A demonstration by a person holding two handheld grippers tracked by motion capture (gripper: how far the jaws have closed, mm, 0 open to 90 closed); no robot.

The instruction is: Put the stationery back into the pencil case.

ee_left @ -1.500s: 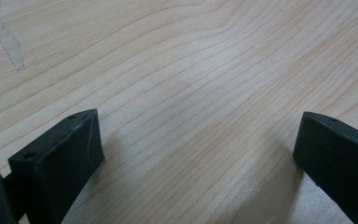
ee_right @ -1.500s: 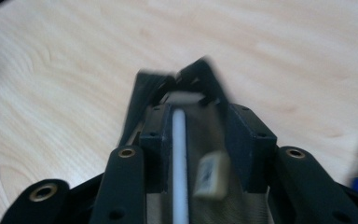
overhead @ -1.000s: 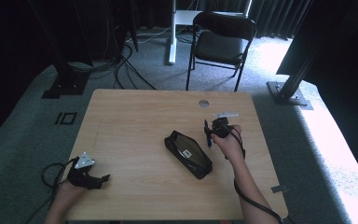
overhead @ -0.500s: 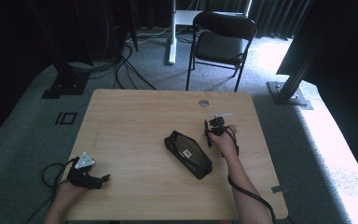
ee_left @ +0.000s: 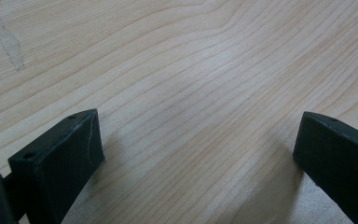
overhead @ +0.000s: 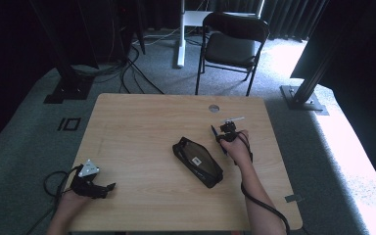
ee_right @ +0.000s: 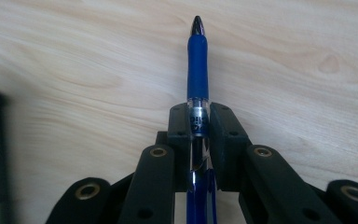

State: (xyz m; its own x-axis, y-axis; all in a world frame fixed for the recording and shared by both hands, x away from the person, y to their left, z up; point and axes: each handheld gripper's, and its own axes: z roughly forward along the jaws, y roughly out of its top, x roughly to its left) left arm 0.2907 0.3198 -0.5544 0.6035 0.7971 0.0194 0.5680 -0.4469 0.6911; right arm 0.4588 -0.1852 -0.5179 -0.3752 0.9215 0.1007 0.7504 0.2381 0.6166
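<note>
Blue pen [ee_right: 197,70]: clamped in my right gripper [ee_right: 199,122] jaws, just right of black pouch [overhead: 197,161]. Left gripper [ee_left: 196,149]: jaws spread, empty. I'd keep the pen level towards the pouch.

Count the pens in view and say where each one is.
1. A blue pen is clamped between the fingers of the right gripper, just right of the black pencil case on the table. The closed case may hide more.
</note>
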